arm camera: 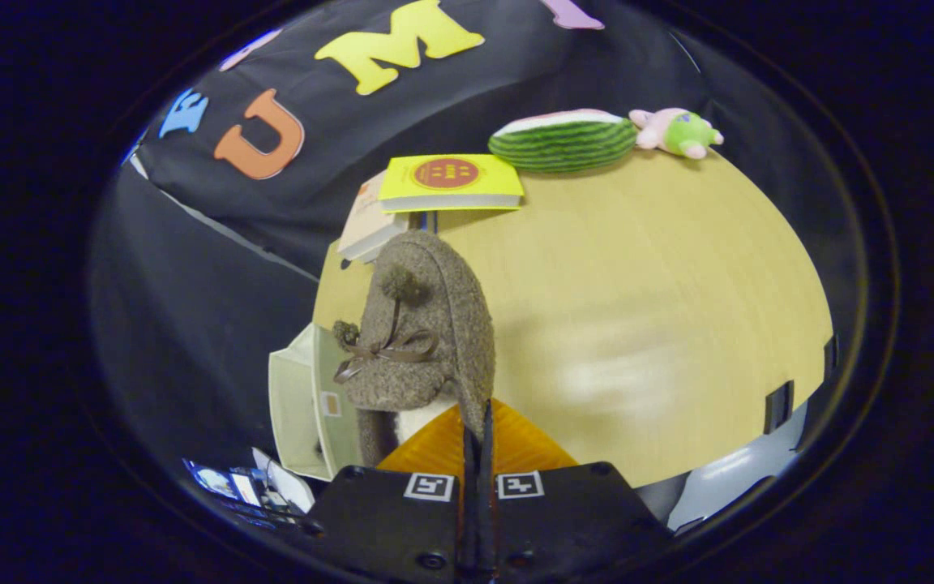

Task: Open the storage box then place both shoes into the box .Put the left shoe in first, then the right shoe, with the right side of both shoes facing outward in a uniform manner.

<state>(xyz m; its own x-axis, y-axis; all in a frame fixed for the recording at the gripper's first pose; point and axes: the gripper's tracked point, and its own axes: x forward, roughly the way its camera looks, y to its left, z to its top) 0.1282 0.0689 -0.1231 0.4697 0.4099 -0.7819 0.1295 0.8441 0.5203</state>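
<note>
Place: a staged recording booth posing as a home corner.
Walls: black cloth is hanging behind and beside the pale wooden tabletop [637,268].
Props: a yellow paperback book [451,182], a plush watermelon slice [564,139] and a small pink-and-green soft toy [675,131] are sitting along the far edge.
Fittings: black clips [778,405] are gripping the table's right edge.

Fuzzy grey-brown shoe [422,332] with pompoms and bow, held raised, pale storage box [301,405] just beside it
</note>
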